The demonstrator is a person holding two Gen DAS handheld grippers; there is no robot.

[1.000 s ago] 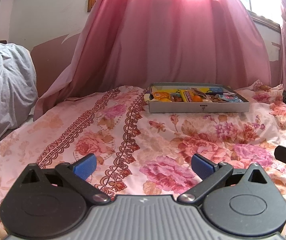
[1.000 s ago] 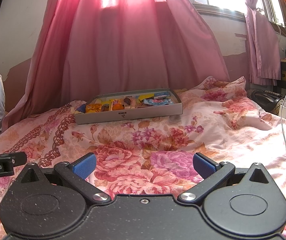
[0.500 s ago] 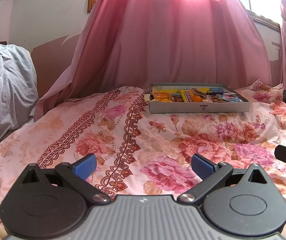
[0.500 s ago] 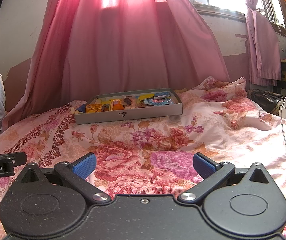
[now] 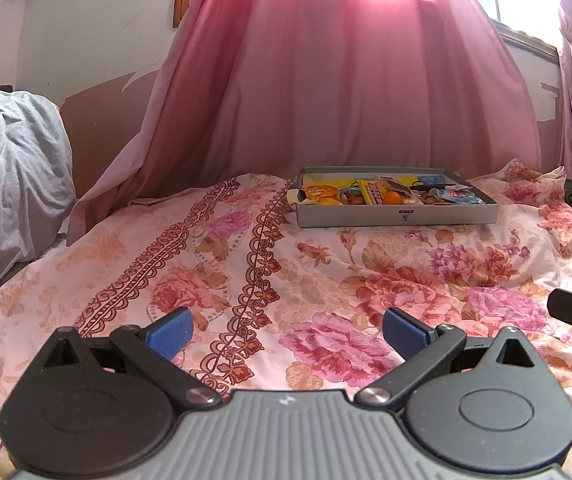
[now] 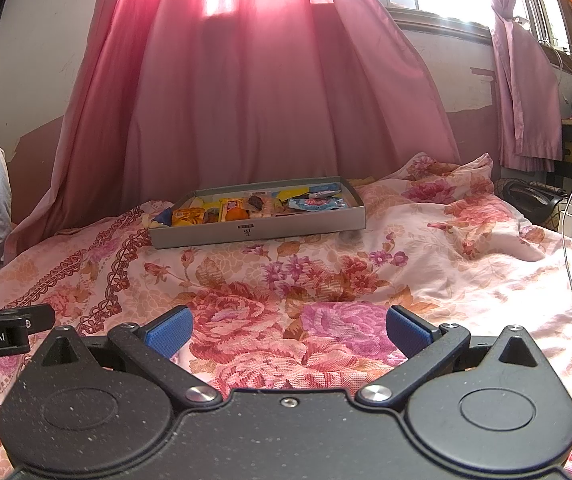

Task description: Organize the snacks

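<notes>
My left gripper (image 5: 286,330) and right gripper (image 6: 287,328) hover spread wide and empty over the pink floral bedspread (image 6: 325,280). The shallow grey cardboard tray (image 6: 258,232) of colourful wrapped snacks (image 6: 238,210) lies well ahead, before the pink curtain (image 6: 246,80).

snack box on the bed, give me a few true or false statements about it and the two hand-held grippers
1. The snack box rests on the floral bedspread. True.
2. The left hand-held gripper is shut on a snack. False: it is open and holds nothing.
3. The right hand-held gripper is open. True.
4. The box is empty. False: packets and an orange snack lie inside.
5. A green curtain hangs behind the box. False: the curtain is pink.
</notes>
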